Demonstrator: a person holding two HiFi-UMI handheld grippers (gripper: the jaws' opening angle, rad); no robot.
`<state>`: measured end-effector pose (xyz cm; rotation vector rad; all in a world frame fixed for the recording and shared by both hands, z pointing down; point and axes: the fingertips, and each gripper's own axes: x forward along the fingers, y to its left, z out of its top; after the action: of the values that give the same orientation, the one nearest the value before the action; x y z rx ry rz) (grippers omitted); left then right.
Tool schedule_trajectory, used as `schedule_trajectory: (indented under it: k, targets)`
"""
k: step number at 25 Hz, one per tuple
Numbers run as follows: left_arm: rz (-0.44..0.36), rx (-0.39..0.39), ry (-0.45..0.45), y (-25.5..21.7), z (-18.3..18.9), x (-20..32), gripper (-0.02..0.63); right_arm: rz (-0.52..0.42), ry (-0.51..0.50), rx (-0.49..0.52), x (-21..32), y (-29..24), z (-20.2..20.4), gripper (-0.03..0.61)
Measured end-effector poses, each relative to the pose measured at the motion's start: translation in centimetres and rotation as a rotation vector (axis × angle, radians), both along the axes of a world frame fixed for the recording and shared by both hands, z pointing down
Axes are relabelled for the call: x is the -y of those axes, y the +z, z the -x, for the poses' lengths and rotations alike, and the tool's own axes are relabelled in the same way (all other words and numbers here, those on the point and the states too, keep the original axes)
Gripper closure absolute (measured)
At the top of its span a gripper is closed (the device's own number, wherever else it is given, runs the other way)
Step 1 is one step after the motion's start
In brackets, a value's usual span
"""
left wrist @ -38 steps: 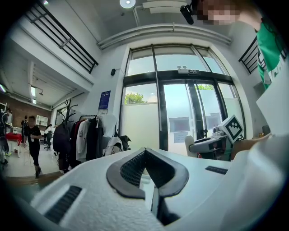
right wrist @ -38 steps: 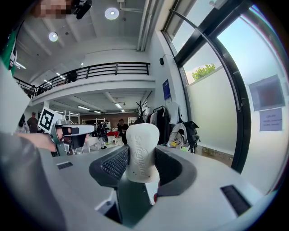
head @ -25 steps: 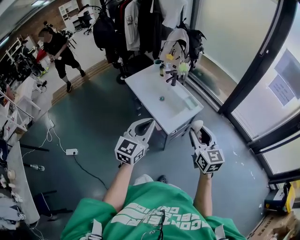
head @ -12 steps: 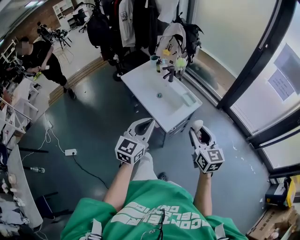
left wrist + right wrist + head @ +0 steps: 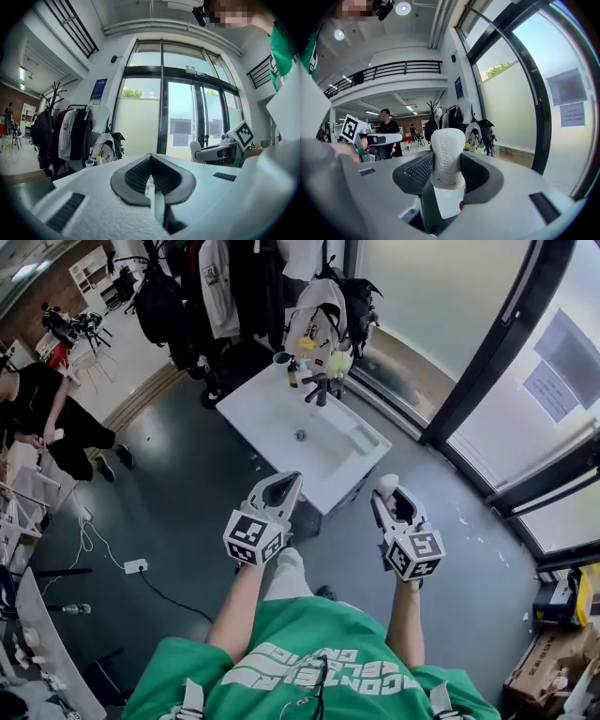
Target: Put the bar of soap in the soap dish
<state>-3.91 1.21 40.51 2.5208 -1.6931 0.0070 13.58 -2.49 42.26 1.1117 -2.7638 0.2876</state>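
Soap dish [image 5: 364,439], pale green, lies toward the right end of the white table [image 5: 267,409], its inside too small to read; a cup [image 5: 282,359] and bottles [image 5: 302,372] stand at the far edge. Both grippers are held out at the table's near edge, well apart from the dish: the right gripper [image 5: 390,502] clamps the white bar of soap [image 5: 447,157], and the left gripper [image 5: 284,487] is pressed closed, empty. A backpack [image 5: 317,320] hangs behind the table.
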Motion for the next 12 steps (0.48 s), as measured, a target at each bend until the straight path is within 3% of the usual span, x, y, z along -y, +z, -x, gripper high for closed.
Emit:
schedule_trajectory:
  k: [12]
  targets:
    - [0.024,-0.009,0.083,1.1,3.9,10.9,0.606,0.026,0.069,-0.014,9.5,0.8,3.9,0.4]
